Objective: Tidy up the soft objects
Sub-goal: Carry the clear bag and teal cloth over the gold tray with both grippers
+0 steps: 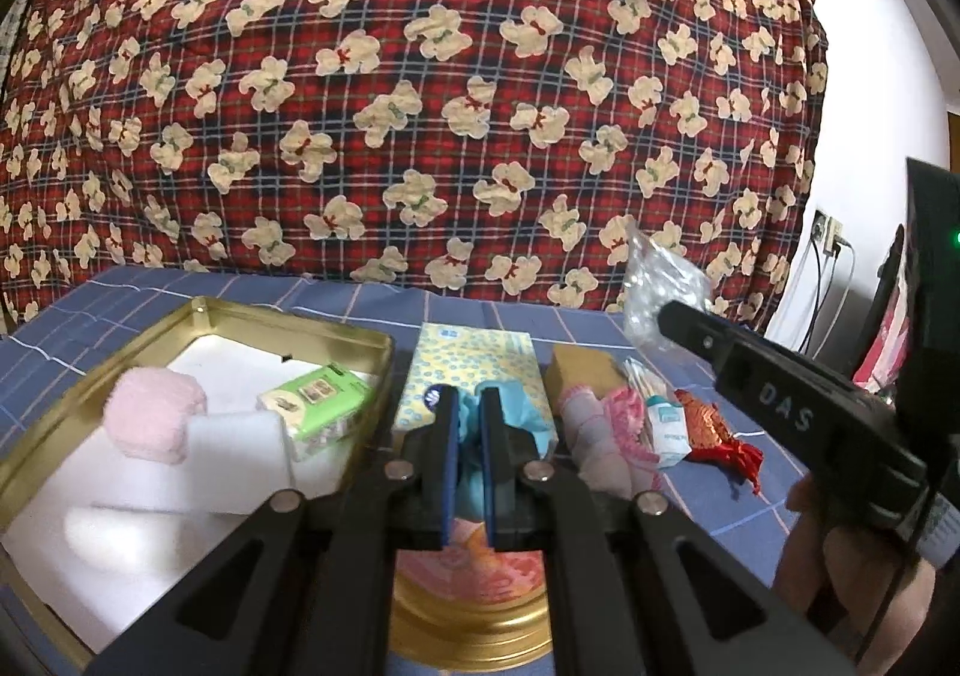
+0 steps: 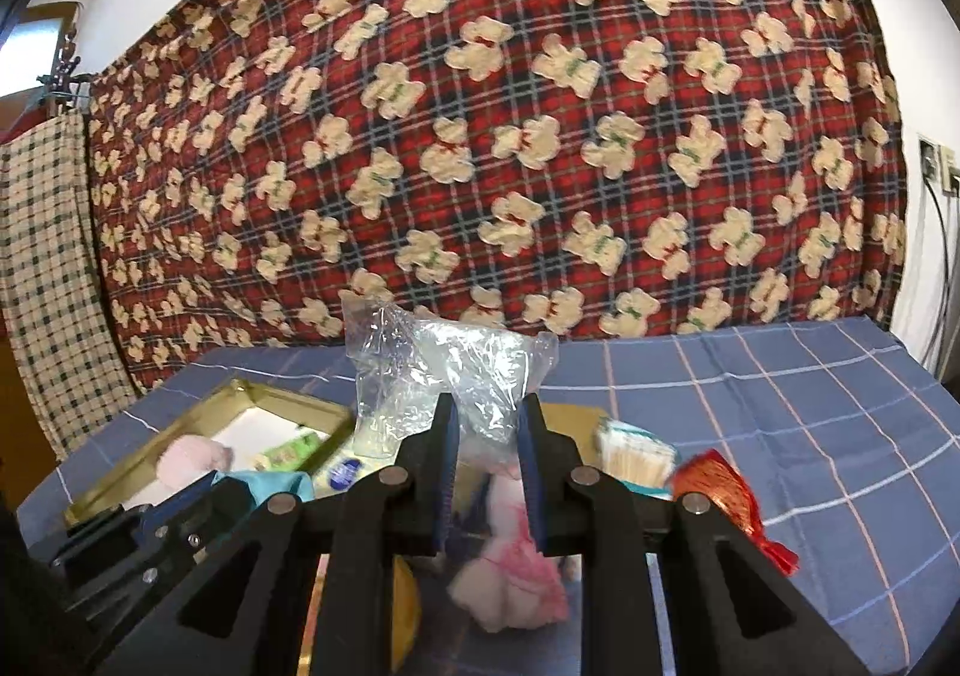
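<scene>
Left wrist view
- Left gripper (image 1: 470,406): its 2 blue-padded jaws were clamped on a turquoise cloth (image 1: 521,417), held above the blue checked cover (image 1: 708,520).
- Gold tin (image 1: 78,394): open, at the cover's left edge; inside lay a pink fluffy roll (image 1: 153,415), a white sponge block (image 1: 240,451) touching it, and a green tissue pack (image 1: 321,403).
- Yellow dotted pack (image 1: 468,355): just right of the tin's rim, behind the held cloth.
- Pink-and-white fabric (image 1: 606,436): right of the jaws on the cover, beside a small white packet (image 1: 667,430) and a red tasselled charm (image 1: 717,433).
- Right gripper (image 1: 669,319): reaching in from the right edge, pinching a clear plastic bag (image 1: 657,286) in the air.

Right wrist view
- Right gripper (image 2: 487,424): closed on the clear plastic bag (image 2: 444,370), which stood up crumpled above the fingertips.
- Pink-and-white fabric (image 2: 510,562): on the cover below the jaws.
- Cotton swab pack (image 2: 636,454): right of the jaws, touching the red charm (image 2: 720,490).
- Left gripper (image 2: 198,502): low at the left, with the turquoise cloth (image 2: 276,484) at its tip, near the gold tin (image 2: 150,457).
</scene>
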